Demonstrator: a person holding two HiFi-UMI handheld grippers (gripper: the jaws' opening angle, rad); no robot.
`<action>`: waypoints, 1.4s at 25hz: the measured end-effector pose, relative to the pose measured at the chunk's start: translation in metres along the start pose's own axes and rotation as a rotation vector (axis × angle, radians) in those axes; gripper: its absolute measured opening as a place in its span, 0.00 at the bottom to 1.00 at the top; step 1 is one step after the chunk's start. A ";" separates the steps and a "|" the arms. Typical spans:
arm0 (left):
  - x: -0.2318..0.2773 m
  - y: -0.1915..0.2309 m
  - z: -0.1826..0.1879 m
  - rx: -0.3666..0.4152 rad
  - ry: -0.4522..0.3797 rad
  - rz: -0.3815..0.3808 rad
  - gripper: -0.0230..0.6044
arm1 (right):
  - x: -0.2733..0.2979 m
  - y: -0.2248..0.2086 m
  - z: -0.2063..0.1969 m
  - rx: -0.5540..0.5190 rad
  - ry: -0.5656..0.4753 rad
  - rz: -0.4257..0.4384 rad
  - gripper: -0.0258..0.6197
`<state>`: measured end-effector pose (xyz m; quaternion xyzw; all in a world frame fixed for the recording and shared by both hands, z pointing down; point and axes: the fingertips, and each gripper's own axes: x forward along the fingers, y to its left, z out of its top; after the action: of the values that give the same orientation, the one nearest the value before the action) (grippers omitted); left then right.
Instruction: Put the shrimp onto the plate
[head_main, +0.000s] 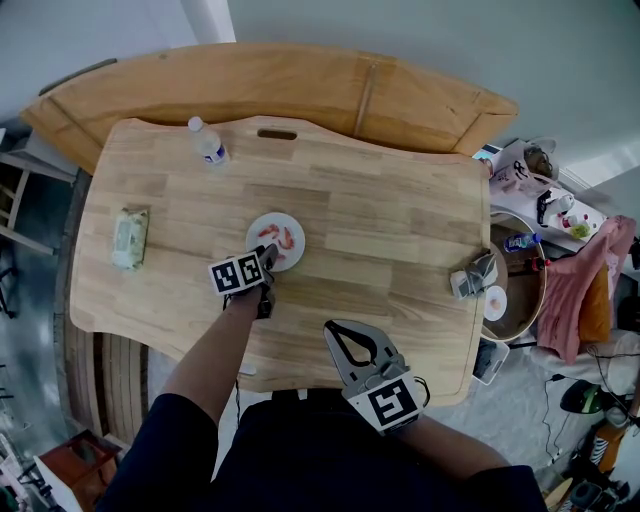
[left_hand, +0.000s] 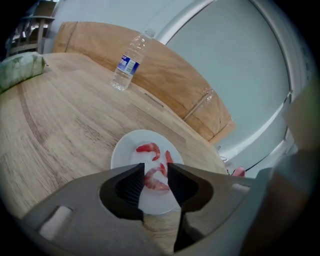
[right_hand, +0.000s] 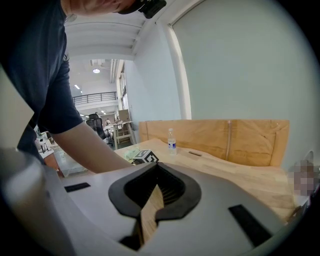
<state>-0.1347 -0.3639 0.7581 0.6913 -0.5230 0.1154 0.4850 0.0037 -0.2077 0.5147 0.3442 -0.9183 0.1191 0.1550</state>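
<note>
A small white plate (head_main: 297, 252) sits near the middle of the wooden table (head_main: 400, 210). Three pink shrimp (head_main: 286, 238) lie on it. In the left gripper view the plate (left_hand: 124, 152) shows one shrimp (left_hand: 149, 148) at its far side, another (left_hand: 168, 157) to the right, and a third (left_hand: 156, 183) seen in the gap between the jaws. My left gripper (head_main: 269, 258) (left_hand: 155, 177) hangs over the plate's near edge, open, its pads clear of that shrimp. My right gripper (head_main: 346, 338) (right_hand: 157, 167) is held back at the table's near edge, shut and empty.
A water bottle (head_main: 209, 142) (left_hand: 129, 62) stands at the far left of the table. A green wipes packet (head_main: 130, 237) (left_hand: 20, 67) lies at the left edge. A grey object (head_main: 474, 275) rests at the right edge. A wooden board (head_main: 300, 85) leans behind the table.
</note>
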 end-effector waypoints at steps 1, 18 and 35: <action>-0.002 0.001 0.002 -0.025 -0.015 -0.007 0.25 | 0.000 0.000 0.000 -0.001 -0.001 0.003 0.05; -0.020 0.021 -0.009 0.105 0.003 0.144 0.21 | -0.014 0.023 0.000 -0.027 0.005 0.011 0.05; -0.081 -0.006 -0.008 -0.074 -0.127 0.004 0.16 | -0.026 0.050 0.012 -0.042 -0.043 -0.001 0.05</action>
<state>-0.1616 -0.3079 0.7044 0.6777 -0.5581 0.0528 0.4759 -0.0139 -0.1590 0.4887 0.3439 -0.9235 0.0925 0.1425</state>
